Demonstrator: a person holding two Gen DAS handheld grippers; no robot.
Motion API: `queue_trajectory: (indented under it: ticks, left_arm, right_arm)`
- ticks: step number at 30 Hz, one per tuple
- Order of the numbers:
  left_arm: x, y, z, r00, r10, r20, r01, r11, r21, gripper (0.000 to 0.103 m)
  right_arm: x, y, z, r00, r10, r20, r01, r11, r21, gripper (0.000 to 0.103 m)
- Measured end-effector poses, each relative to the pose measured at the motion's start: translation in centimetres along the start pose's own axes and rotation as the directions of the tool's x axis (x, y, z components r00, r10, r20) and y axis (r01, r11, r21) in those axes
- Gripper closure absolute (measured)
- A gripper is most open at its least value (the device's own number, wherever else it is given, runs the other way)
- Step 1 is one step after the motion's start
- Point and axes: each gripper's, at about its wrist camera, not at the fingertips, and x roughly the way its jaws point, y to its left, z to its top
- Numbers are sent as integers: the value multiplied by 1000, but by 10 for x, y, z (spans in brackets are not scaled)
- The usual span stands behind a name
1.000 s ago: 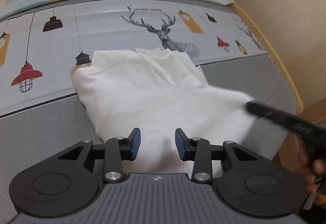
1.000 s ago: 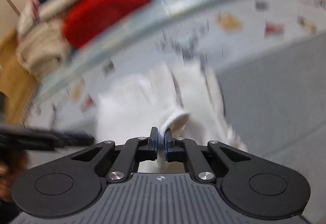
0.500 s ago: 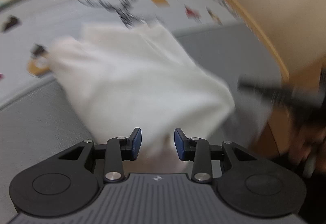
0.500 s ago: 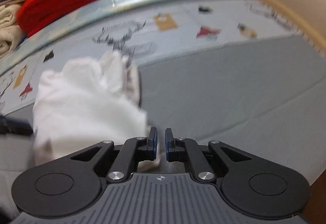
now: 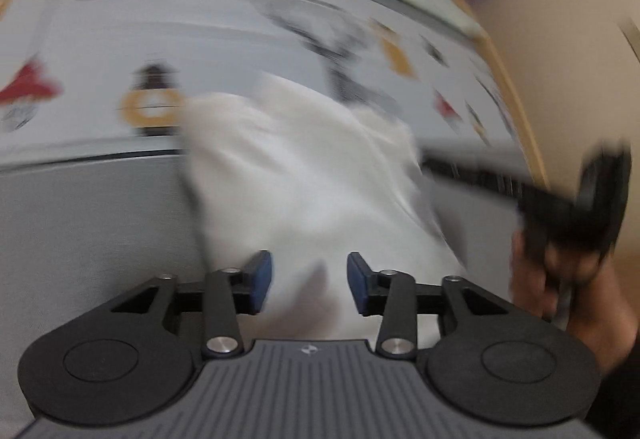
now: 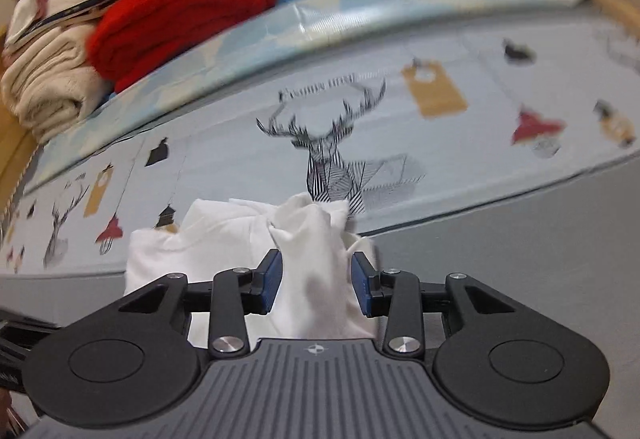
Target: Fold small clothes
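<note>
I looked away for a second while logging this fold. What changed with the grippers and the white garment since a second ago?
The right gripper, pinched shut on a fold of the white garment a second ago, has let go and now stands open over it. The garment is bunched into a narrower heap. The left gripper stayed open throughout, and the garment still lies on the deer-print mat.

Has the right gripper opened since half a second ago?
Yes. The right gripper was pinched nearly shut; now its jaws stand apart astride the white garment, below the deer print.
</note>
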Motion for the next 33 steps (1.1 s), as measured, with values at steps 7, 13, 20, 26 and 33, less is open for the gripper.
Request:
queue_trajectory:
  ticks: [7, 13, 20, 26, 33]
  left_arm:
    - [18, 40, 19, 999, 10, 54, 2, 975, -220, 53]
    - [44, 50, 28, 1000, -11, 23, 16, 966, -259, 57]
    - [33, 35, 42, 983, 92, 157, -71, 989, -133, 101]
    - [-1, 27, 45, 971, -1, 241, 25, 995, -95, 100]
    - [34, -22, 17, 999, 26, 18, -30, 978, 207, 95]
  right_arm:
    - [45, -2, 7, 999, -1, -44, 2, 999, 38, 99]
    - [32, -23, 10, 997, -73, -1, 72, 989, 132, 100]
    - [27, -28, 4, 993, -114, 12, 113, 991, 75, 90]
    - [-17, -1, -1, 996, 1, 85, 7, 996, -88, 73]
    - [8, 2, -35, 987, -115, -115, 78, 956, -284, 71]
